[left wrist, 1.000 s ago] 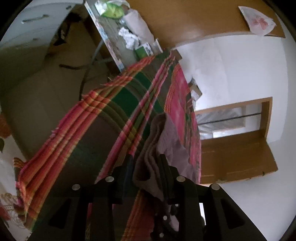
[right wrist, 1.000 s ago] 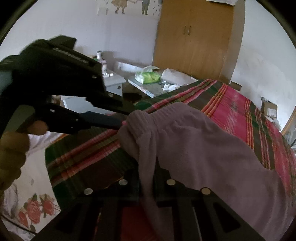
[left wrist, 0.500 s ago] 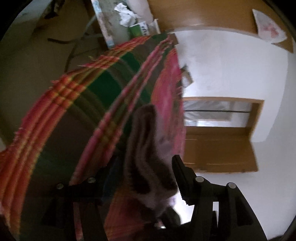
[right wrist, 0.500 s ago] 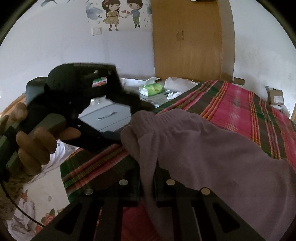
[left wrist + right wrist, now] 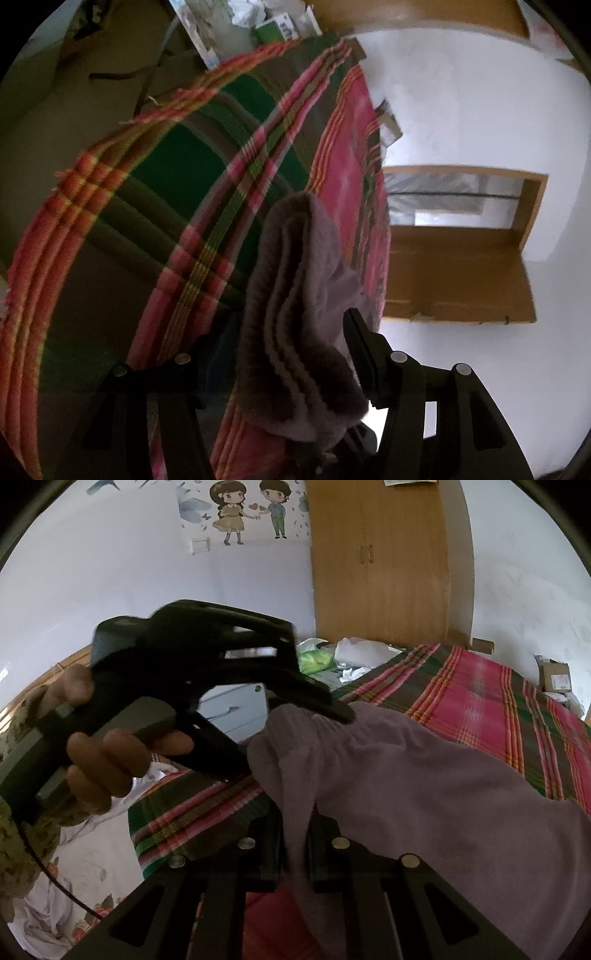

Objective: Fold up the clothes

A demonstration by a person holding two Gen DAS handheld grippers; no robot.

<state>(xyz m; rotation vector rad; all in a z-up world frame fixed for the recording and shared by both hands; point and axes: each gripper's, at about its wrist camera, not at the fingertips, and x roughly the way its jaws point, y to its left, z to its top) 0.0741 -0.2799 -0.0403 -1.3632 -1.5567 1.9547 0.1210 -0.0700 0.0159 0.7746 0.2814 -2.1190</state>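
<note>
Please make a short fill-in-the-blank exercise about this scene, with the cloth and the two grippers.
1. Both hand-held grippers are shut on the same ____ cloth.
2. The cloth is held above a bed with a ____ cover.
3. In the right wrist view, the left hand-held gripper is held by a person's ____.
4. Behind the bed stands a wooden ____.

Missing words: mauve; plaid; hand; wardrobe

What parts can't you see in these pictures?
- The purple garment: the right wrist view's lower right edge cuts it off, so its kind and full shape stay unknown.
- Left hand-held gripper: in the left wrist view the bunched cloth hides its fingertips.
- Right hand-held gripper: cloth covers the gap between its fingers.
- The plaid bedspread: blurred in the left wrist view.
</note>
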